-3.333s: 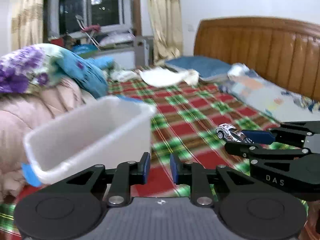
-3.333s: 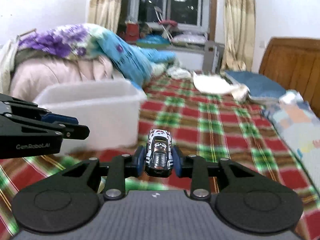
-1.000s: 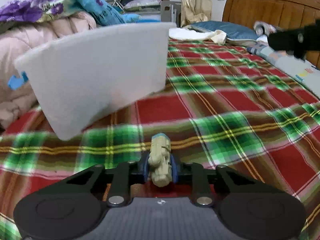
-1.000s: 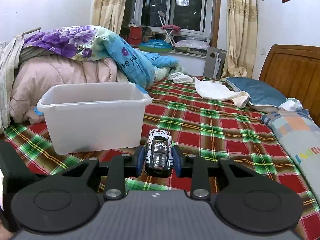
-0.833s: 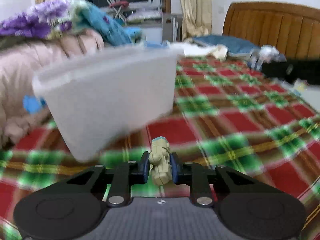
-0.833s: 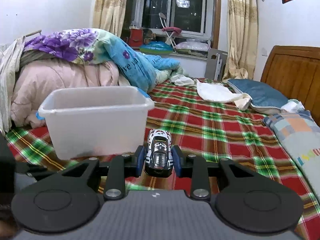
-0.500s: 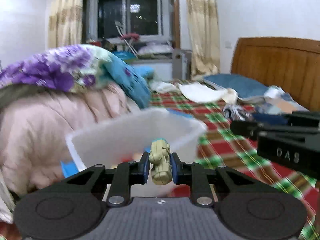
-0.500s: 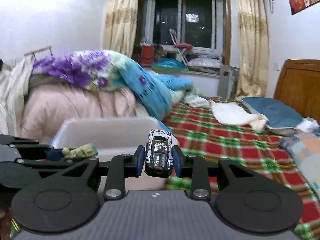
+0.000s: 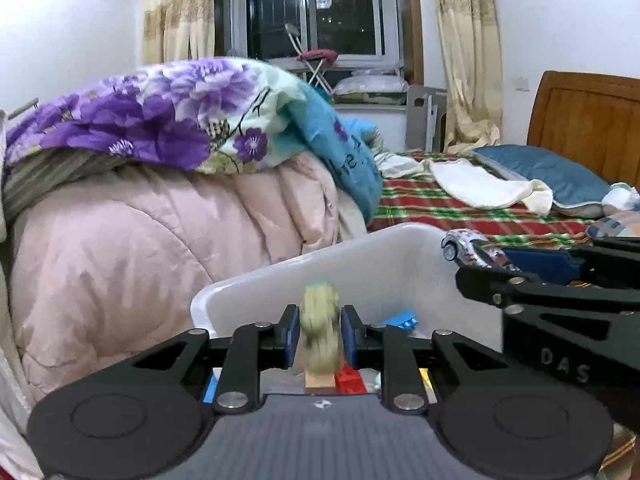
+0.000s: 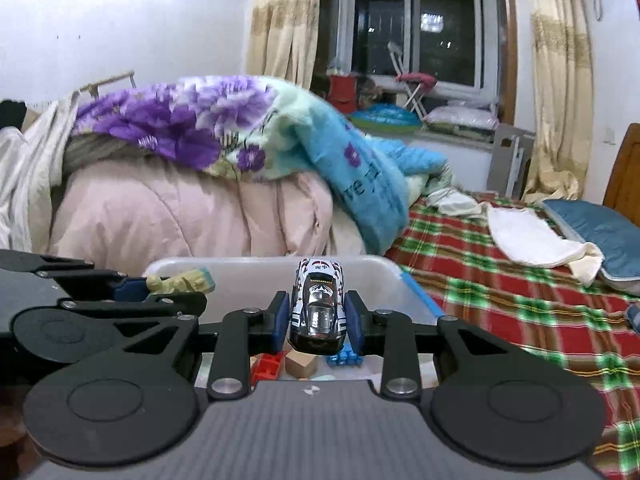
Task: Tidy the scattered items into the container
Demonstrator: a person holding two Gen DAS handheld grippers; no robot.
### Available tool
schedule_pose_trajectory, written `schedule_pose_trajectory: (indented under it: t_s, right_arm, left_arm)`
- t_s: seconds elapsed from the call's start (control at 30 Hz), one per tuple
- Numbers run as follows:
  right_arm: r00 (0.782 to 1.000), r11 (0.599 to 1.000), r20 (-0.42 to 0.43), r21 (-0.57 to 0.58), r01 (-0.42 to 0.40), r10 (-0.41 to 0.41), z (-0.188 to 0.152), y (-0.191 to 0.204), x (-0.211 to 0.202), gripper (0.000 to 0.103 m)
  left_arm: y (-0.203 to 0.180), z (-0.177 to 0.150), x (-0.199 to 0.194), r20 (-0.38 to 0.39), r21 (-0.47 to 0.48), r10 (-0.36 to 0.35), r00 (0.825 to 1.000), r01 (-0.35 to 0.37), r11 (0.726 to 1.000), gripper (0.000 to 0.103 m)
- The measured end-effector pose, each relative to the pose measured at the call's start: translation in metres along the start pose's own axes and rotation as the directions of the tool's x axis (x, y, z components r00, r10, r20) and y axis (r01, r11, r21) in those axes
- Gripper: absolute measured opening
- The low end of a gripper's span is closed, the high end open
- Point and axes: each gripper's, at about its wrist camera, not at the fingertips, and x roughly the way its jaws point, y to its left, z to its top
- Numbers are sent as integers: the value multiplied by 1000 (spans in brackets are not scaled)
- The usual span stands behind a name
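Note:
A white plastic bin (image 9: 280, 280) stands on the plaid bed; it also shows in the right wrist view (image 10: 240, 276). Both grippers hover over it. My left gripper (image 9: 319, 334) has its pads slightly apart and a tan toy vehicle (image 9: 320, 336), blurred, sits between them. That toy also shows in the right wrist view (image 10: 180, 282). My right gripper (image 10: 318, 322) is shut on a white and black toy car (image 10: 319, 304), also seen in the left wrist view (image 9: 472, 250). In the bin lie a red brick (image 10: 266, 364), a blue brick (image 9: 400, 318) and a wooden block (image 10: 300, 362).
A pink quilt (image 9: 140, 248) with a purple flowered blanket (image 9: 152, 120) is piled just behind the bin. The plaid bedspread (image 10: 520, 304) stretches right toward a blue pillow (image 9: 552, 180), a white cloth (image 10: 528, 240) and the wooden headboard (image 9: 588, 120).
Both grippers have moved forward over the bin's opening. The left pads have parted a little and the tan toy now looks blurred between them. The right gripper still grips the car.

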Motion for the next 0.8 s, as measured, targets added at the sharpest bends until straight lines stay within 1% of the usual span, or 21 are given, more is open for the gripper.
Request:
schedule_pose_trajectory:
  t_s: [0.03, 0.07, 0.1, 0.13, 0.17, 0.2, 0.23, 0.27, 0.3, 0.33, 0.4, 0.5, 0.57, 0.7, 0.77, 0.8]
  right_arm:
    - [1000, 1000, -12, 0, 0, 0, -1, 0, 6, 34]
    - [1000, 1000, -25, 7, -1, 1, -2, 0, 12, 38]
    - [999, 1000, -34, 19, -3, 3, -3, -2, 15, 42]
    - [999, 999, -40, 33, -2, 4, -4, -3, 18, 43]
    - [999, 999, -39, 45, -3, 5, -6, -5, 19, 43]
    - [999, 998, -36, 56, -3, 5, -7, -7, 19, 45]
    - [1000, 998, -31, 63, -1, 3, -7, -10, 18, 49]
    - [1000, 998, -24, 68, 2, 0, -8, -12, 15, 53]
    - [1000, 997, -13, 73, 5, -4, -9, -14, 12, 55]
    - [1000, 997, -1, 79, 4, -4, -10, -16, 6, 57]
    - [1000, 996, 16, 88, 7, -8, -12, -19, -4, 58]
    - [999, 994, 38, 106, 19, -23, -22, -24, -26, 63]
    - [998, 992, 47, 120, 28, -33, -31, -28, -42, 70]
    - [997, 987, 25, 148, 62, -67, -50, -33, -70, 76]
    - [995, 980, 3, 174, 99, -101, -57, -35, -82, 87]
    - [993, 975, -3, 193, 114, -115, -61, -37, -88, 90]
  left_arm:
    - [0, 1, 5, -9, 4, -1, 1000, 1, 1000, 30]
    - [1, 1, 8, -14, 1, 1, 1000, -1, 1000, 34]
    - [1, 0, 10, -16, -7, 13, 1000, -14, 1000, 40]
    - [2, 0, 11, -14, -10, 24, 1000, -25, 1000, 50]
    - [3, 0, 11, -11, -12, 34, 999, -34, 999, 54]
    - [5, -1, 11, -5, -12, 35, 999, -35, 999, 60]
    - [6, -1, 10, 3, -14, 30, 1000, -30, 999, 65]
    - [7, -1, 7, 11, -18, 26, 1000, -26, 1000, 68]
    - [7, -1, 5, 18, -17, 22, 1000, -21, 1000, 71]
    - [7, -1, 2, 24, -14, 19, 1000, -19, 1000, 71]
    - [4, -1, -6, 34, -5, 14, 999, -14, 1000, 71]
    - [1, 0, -21, 52, 5, 5, 999, -5, 1000, 72]
    - [-3, -1, -34, 58, -4, -12, 998, 12, 1000, 75]
    - [-19, -9, -58, 40, 1, -35, 999, 35, 999, 76]
    - [-30, -16, -71, 24, -4, -49, 999, 49, 999, 77]
    - [-35, -20, -77, 19, -6, -59, 998, 59, 998, 79]
